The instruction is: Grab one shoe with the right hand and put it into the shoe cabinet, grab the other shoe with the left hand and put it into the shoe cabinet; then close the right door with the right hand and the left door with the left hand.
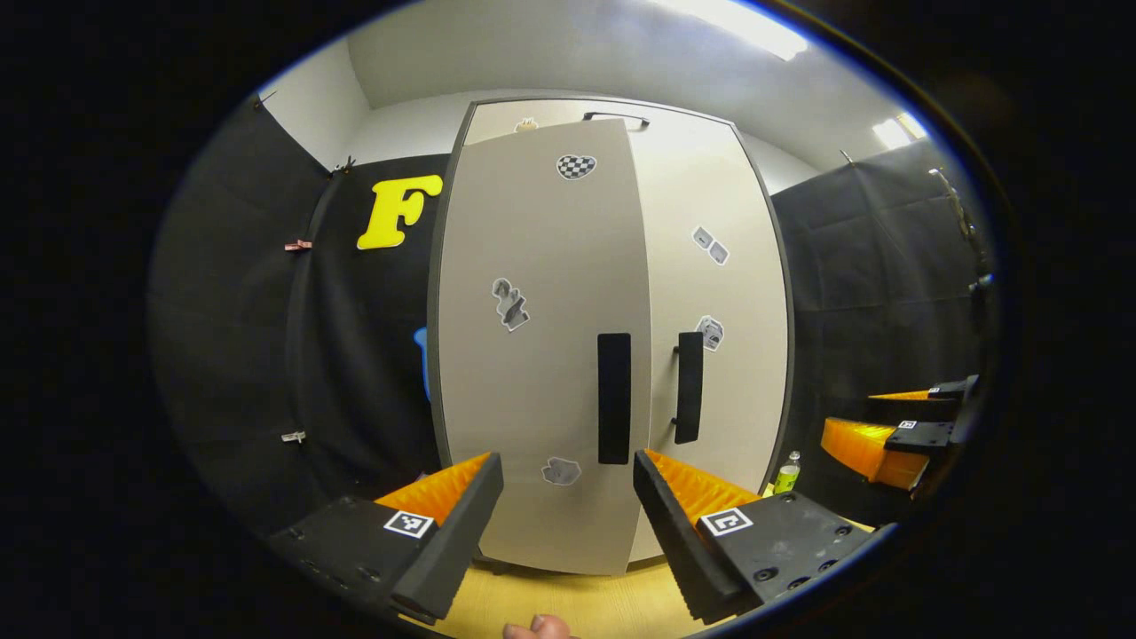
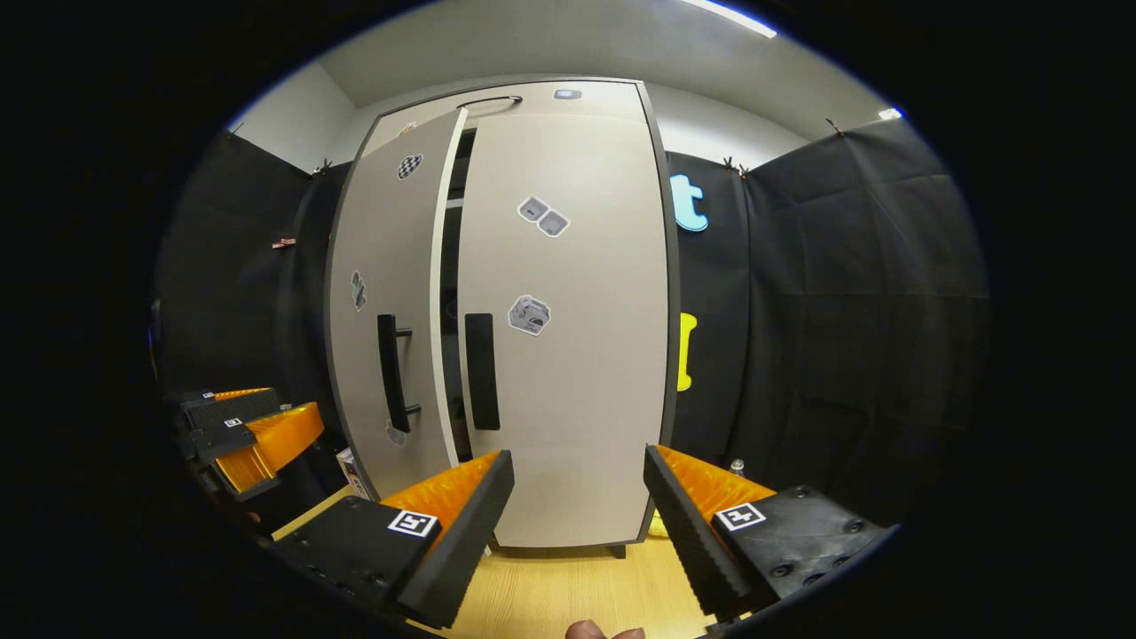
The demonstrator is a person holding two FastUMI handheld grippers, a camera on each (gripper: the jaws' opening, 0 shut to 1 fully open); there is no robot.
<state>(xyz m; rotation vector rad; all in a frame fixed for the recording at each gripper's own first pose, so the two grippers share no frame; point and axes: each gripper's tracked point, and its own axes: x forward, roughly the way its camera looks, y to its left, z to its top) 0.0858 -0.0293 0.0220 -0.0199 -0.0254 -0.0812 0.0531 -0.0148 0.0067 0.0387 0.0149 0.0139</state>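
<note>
The tall pale-grey two-door shoe cabinet [image 1: 612, 337] stood straight ahead of both cameras. From the right gripper view, its left door [image 2: 382, 328] stood slightly ajar, leaving a dark gap beside the right door [image 2: 568, 328], which sat flush; the left gripper view showed a small green bottle [image 1: 786, 473] at the cabinet's right foot. The left hand-held gripper [image 1: 568, 510] was spread wide and held nothing, level before the left door's black bar handle [image 1: 613, 398]. The right hand-held gripper [image 2: 577, 515] was likewise released, empty, facing the right door. The shoes could not be seen behind the doors.
</note>
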